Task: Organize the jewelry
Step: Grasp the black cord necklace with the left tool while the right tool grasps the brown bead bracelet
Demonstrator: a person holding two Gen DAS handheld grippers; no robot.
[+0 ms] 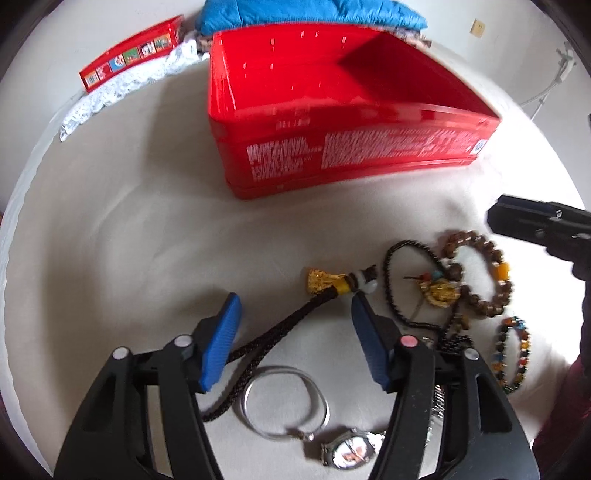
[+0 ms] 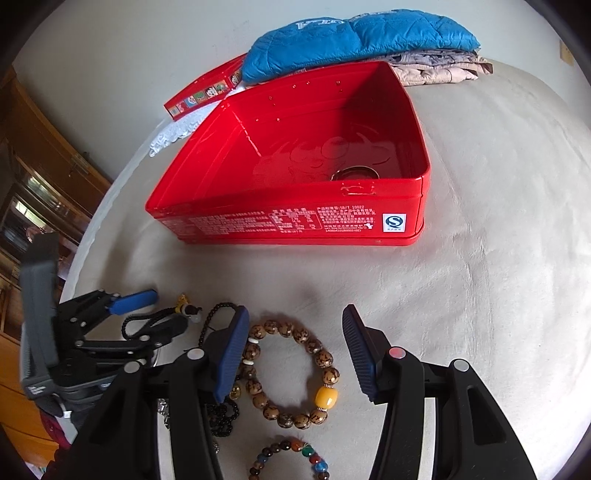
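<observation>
Jewelry lies on a cream cloth in front of an open red tin (image 1: pixel 332 155) (image 2: pixel 295 221). My left gripper (image 1: pixel 293 310) is open over a braided brown cord with a gold pendant (image 1: pixel 321 282), near a silver bangle (image 1: pixel 284 402) and a watch (image 1: pixel 349 450). My right gripper (image 2: pixel 293 321) is open above a brown bead bracelet with a yellow bead (image 2: pixel 291 369) (image 1: pixel 480 273). A multicolour bead bracelet (image 2: pixel 291 458) (image 1: pixel 513 354) lies nearer. A thin black bead necklace (image 1: pixel 406 280) (image 2: pixel 221 417) lies between. A gold ring-like item (image 2: pixel 354 173) sits inside the tin.
The tin's red lid (image 1: pixel 129 55) (image 2: pixel 203 92) leans by the wall on white lace (image 1: pixel 122 85). Folded blue and beige quilts (image 2: pixel 351 44) (image 1: pixel 314 14) lie behind the tin. A wooden cabinet (image 2: pixel 48 166) stands at the left. The left gripper shows in the right wrist view (image 2: pixel 147 314).
</observation>
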